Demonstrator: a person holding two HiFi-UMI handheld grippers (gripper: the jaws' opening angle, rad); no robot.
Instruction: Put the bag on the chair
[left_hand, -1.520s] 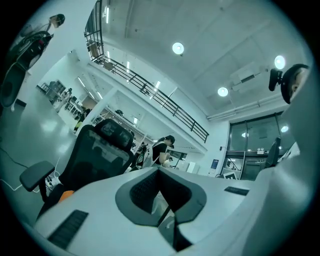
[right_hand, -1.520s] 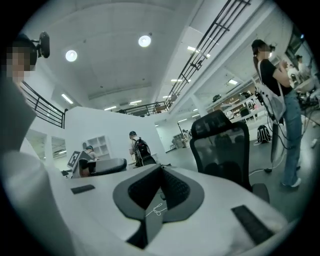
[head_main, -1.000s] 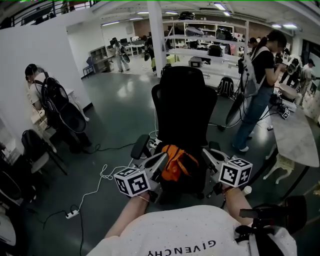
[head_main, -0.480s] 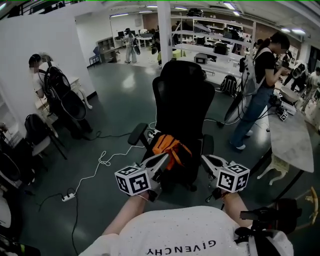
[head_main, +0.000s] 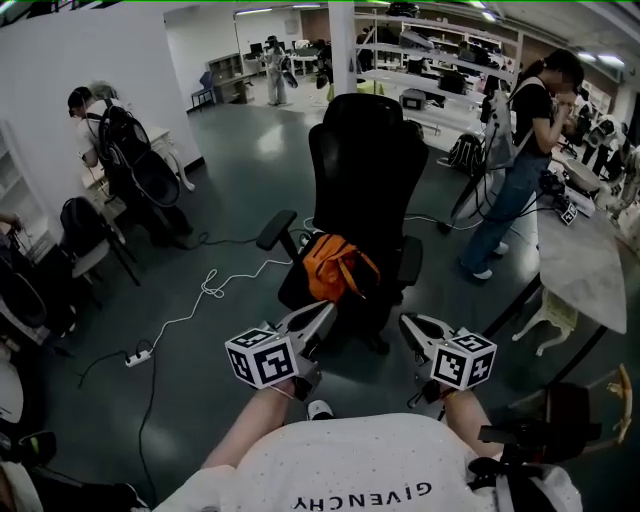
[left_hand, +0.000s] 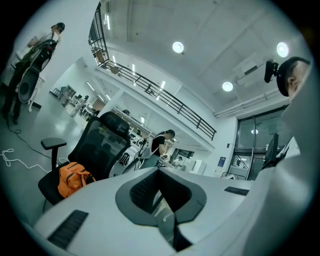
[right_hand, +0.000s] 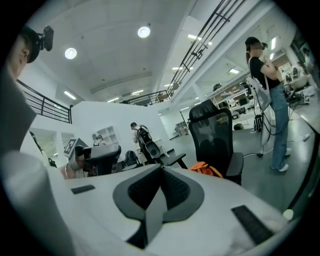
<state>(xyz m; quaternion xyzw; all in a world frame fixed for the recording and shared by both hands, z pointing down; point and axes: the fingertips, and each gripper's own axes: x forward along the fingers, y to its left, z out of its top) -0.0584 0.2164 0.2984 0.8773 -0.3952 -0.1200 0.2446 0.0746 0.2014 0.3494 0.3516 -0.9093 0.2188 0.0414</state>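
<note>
1. In the left gripper view, the left gripper (left_hand: 159, 172) has its fingers (left_hand: 142, 189) pressed fully together, and we see nothing held between them.
2. In the right gripper view, the right gripper (right_hand: 161, 170) is the same: its dark pads meet along one line and are empty.
3. From the head view we hold the two grippers side by side in front of our white shirt (head_main: 370, 465). The left gripper (head_main: 322, 312) and the right gripper (head_main: 408, 322) both aim forward at the chair. Their marker cubes (head_main: 265, 358) sit close to our wrists.
4. Neither gripper touches anything; both tips stop short of the seat.
5. The orange bag (head_main: 338, 268) rests on the seat of the black chair (head_main: 365, 170). It lies toward the seat's left side, just in front of the backrest and beside the left armrest. It is well clear of our fingers.
6. Both gripper views also show the orange bag (left_hand: 72, 179) (right_hand: 206, 169) on that seat.
7. On the dark floor to the chair's left lies a looped white cable (head_main: 205, 295), with a power strip (head_main: 138, 355) nearer us.
8. To the right, a person in a dark top and jeans (head_main: 520, 170) stands beside a pale bench (head_main: 590, 270).
9. At the far left, another person carrying a backpack (head_main: 100, 130) stands by the white wall.
</note>
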